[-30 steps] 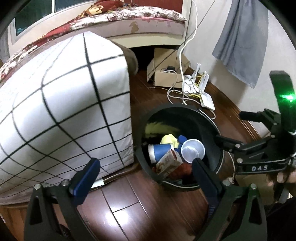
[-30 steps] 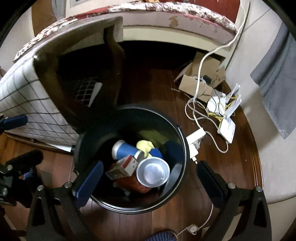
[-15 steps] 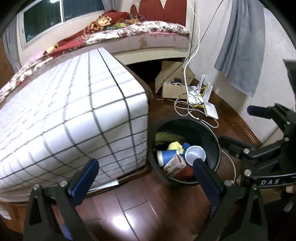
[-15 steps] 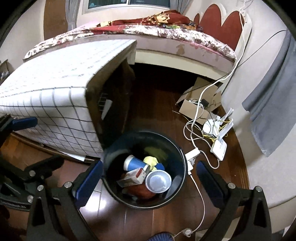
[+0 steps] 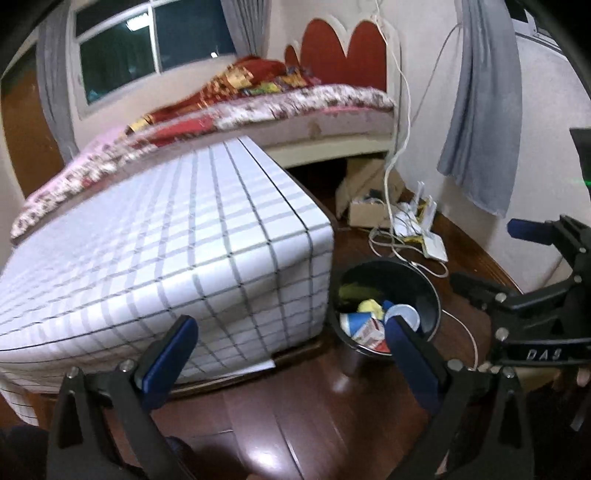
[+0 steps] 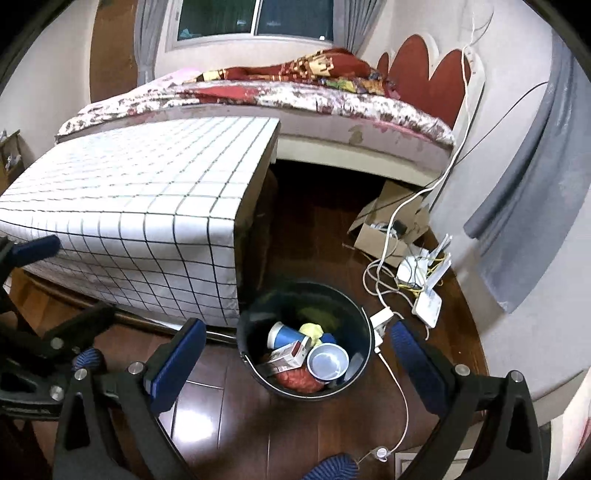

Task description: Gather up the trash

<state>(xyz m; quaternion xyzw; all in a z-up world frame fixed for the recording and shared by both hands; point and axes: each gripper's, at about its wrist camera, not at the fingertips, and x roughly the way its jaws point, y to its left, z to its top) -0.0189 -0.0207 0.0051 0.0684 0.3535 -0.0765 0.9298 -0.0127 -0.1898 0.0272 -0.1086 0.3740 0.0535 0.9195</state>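
The room is a bedroom with a dark, glossy wood floor (image 6: 236, 424). A bed (image 6: 332, 110) with a flowered cover and a red blanket stands along the far wall under a window (image 6: 255, 16), with a red scalloped headboard (image 6: 424, 70) at its right end. In front of it a lower mattress (image 6: 140, 199) in a white sheet with a dark grid juts toward the cameras. Grey cloth (image 5: 480, 110) hangs on the right wall. Below it, on the floor, lie a cardboard box (image 6: 384, 232), white routers (image 6: 424, 291) and tangled white cables (image 6: 376, 280).

The black bin (image 6: 258, 362) stands on the floor just beside the mattress corner. The trash lies inside it: a blue cup (image 6: 286, 334) on its side, a white cup (image 6: 327, 362) mouth up, a small carton (image 6: 288, 356), something yellow (image 6: 312, 328) and something red (image 6: 295, 380).

The left gripper (image 5: 291, 354) has its jaws spread wide with nothing between them, and the right gripper (image 6: 299, 362) likewise gapes empty above the bin.

Compared with a second ago, both cameras have pulled up and back: the bin, which then filled the middle of each view, now shows smaller and lower, and the window, headboard and whole mattress top have come into sight. The contents of the bin lie as before.
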